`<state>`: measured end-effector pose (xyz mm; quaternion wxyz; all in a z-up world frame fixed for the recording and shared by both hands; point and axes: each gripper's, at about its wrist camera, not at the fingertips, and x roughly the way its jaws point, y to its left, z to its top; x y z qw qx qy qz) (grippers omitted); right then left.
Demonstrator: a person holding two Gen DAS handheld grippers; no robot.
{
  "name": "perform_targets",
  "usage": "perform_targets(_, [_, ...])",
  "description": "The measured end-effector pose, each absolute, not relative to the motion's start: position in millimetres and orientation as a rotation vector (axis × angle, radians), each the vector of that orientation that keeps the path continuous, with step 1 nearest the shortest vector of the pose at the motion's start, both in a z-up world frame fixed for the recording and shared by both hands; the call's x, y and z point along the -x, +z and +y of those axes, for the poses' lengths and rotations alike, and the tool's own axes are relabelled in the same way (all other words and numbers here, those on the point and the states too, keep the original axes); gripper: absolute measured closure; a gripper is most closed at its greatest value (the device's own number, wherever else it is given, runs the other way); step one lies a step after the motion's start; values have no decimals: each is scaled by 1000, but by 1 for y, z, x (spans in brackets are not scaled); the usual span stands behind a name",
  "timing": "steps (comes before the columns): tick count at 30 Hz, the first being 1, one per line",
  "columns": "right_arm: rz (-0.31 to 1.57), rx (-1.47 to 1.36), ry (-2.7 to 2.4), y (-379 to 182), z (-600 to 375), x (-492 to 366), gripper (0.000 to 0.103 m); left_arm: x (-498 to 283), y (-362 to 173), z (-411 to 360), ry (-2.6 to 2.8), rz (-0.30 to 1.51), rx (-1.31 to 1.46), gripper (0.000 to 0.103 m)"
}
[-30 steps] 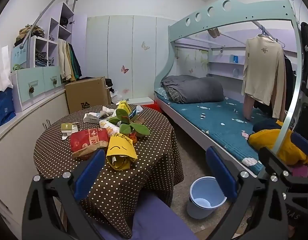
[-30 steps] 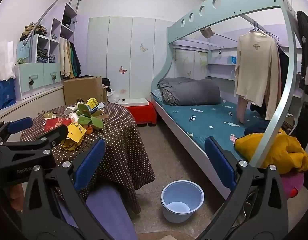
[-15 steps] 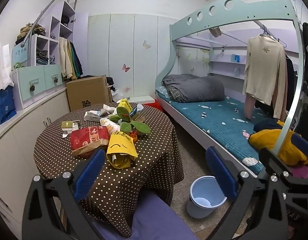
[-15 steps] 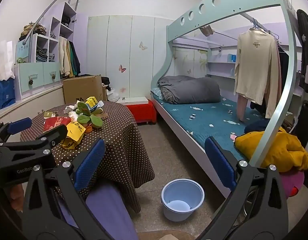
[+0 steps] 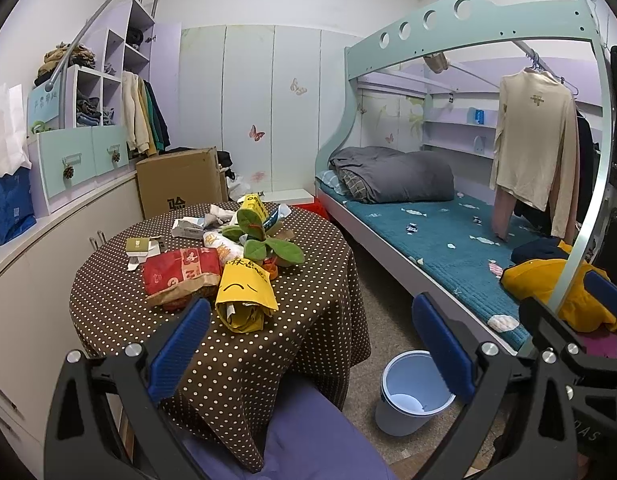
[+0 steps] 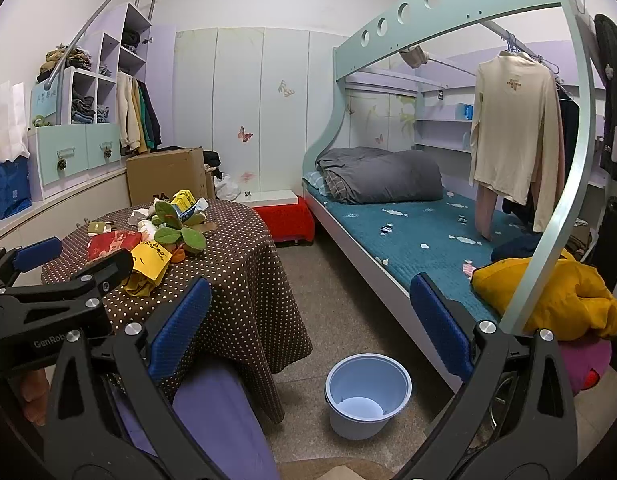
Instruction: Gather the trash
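The left tool (image 5: 308, 344) stands wide open with nothing between its blue pads, held above the near edge of the round tabletop (image 5: 244, 364), which wears a brown cloth with white dots. The right tool (image 6: 304, 322) is also spread wide and empty, held to the bed side of the tabletop, over the floor.

The trash lies in a loose heap on the tabletop. Nearest its front edge is a crumpled yellow paper bag (image 5: 244, 300) with a frowning face drawn on it. Just beside that, on the side toward the white cabinets, rests a red snack bag (image 5: 180, 276) on brown paper. Behind both sits a green leafy plush toy (image 5: 268, 246), and beyond it, toward the far edge of the tabletop, a small yellow carton (image 5: 254, 207) stands tilted among white crumpled wrappers (image 5: 206, 224). A small olive box (image 5: 137, 245) lies at the cabinet side of the heap.

A pale blue bucket (image 6: 367, 394) stands upright on the floor between the tabletop and the bed (image 6: 412, 236), its mouth open, nothing to be seen inside. A purple cushioned seat (image 5: 308, 436) sits just under the front edge of the tabletop.
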<state>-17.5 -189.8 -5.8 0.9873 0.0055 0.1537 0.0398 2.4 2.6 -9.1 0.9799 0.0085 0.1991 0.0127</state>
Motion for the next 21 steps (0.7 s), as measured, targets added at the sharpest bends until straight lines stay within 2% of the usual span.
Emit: perform_targets(21, [313, -8, 92, -7, -188, 18, 5, -3, -10, 3, 32, 404, -15, 4])
